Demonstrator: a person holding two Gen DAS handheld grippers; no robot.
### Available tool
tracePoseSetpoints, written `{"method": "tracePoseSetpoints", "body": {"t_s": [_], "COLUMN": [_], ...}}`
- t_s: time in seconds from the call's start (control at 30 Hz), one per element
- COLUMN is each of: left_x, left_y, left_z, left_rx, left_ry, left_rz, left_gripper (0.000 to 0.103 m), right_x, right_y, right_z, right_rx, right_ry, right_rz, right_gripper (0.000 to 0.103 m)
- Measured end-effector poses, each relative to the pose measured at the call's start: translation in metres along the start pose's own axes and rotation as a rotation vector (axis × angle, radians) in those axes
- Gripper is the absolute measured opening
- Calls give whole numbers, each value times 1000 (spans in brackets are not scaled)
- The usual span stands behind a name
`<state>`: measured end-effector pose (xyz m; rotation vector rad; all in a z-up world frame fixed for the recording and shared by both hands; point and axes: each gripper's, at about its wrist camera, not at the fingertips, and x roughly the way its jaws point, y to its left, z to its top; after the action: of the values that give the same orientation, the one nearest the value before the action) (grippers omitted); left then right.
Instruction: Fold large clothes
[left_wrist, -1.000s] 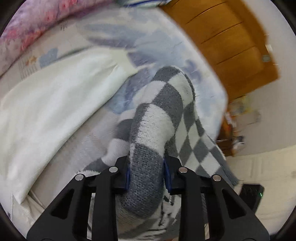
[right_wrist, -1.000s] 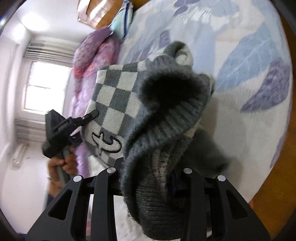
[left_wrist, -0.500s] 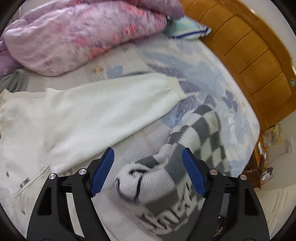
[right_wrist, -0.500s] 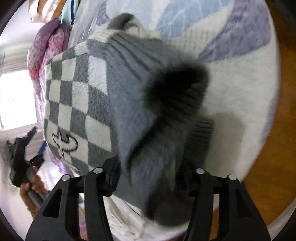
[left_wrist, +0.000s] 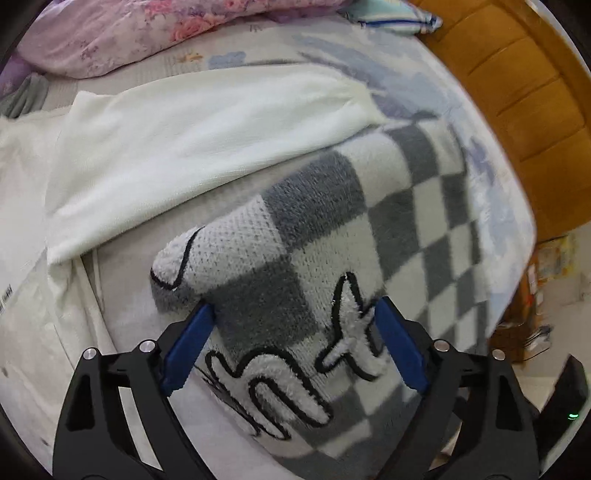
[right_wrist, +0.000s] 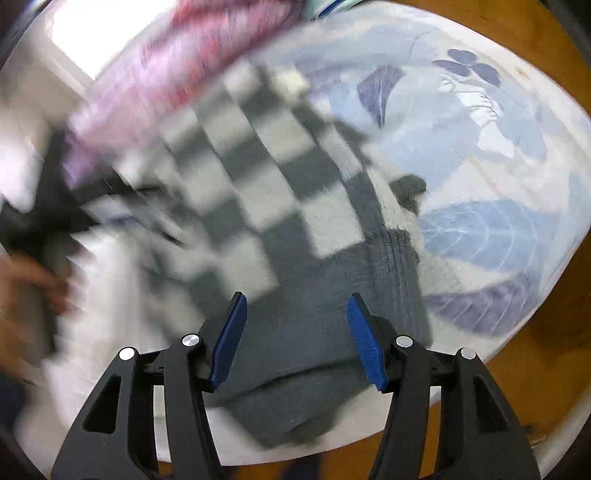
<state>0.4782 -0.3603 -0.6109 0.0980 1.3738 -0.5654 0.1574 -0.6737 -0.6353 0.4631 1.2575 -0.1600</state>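
Both the left hand-held gripper (left_wrist: 291, 332) and right hand-held gripper (right_wrist: 295, 332) have let go, jaws now wide, leaving the checkered sweater (left_wrist: 369, 229) lying folded on the bed (right_wrist: 498, 155).

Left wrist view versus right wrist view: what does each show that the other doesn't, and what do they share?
Only the left wrist view shows the white garment spread beside the checkered sweater, the black-outlined lettering on the sweater, and the open left tool.

Only the right wrist view shows the sweater's plain grey ribbed hem, the open right tool, and a blurred hand at the left edge.

Both show the sweater lying released on the leaf-print bedsheet, the pink floral quilt, and the wooden bed frame.
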Motion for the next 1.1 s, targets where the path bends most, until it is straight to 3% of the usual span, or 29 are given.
{"method": "tracePoseSetpoints", "body": {"t_s": [0.03, 0.13, 0.3, 0.43, 0.63, 0.87, 1.1], "left_x": [2, 1, -24, -61, -136, -251, -367], "left_y": [-2, -1, 12, 33, 77, 120, 131], "left_z": [0, -1, -22, -54, -138, -243, -322], "left_rx": [18, 28, 1, -28, -110, -191, -165], "left_ry": [0, -11, -72, -126, -208, -306, -422], "left_rz": [11, -11, -95, -90, -49, 48, 170], "left_gripper": [89, 90, 89, 90, 91, 92, 96], "right_x": [19, 32, 11, -19, -63, -135, -219], "right_y": [-7, -8, 7, 32, 104, 211, 294], "right_z": [-2, -3, -6, -16, -44, -81, -140], "right_rx": [18, -18, -6, 1, -37, -133, -211], "right_ry": [37, 22, 26, -11, -60, -142, -221], "right_rz": [9, -6, -56, -29, 24, 55, 79], "right_gripper": [52, 53, 54, 54, 56, 72, 79]}}
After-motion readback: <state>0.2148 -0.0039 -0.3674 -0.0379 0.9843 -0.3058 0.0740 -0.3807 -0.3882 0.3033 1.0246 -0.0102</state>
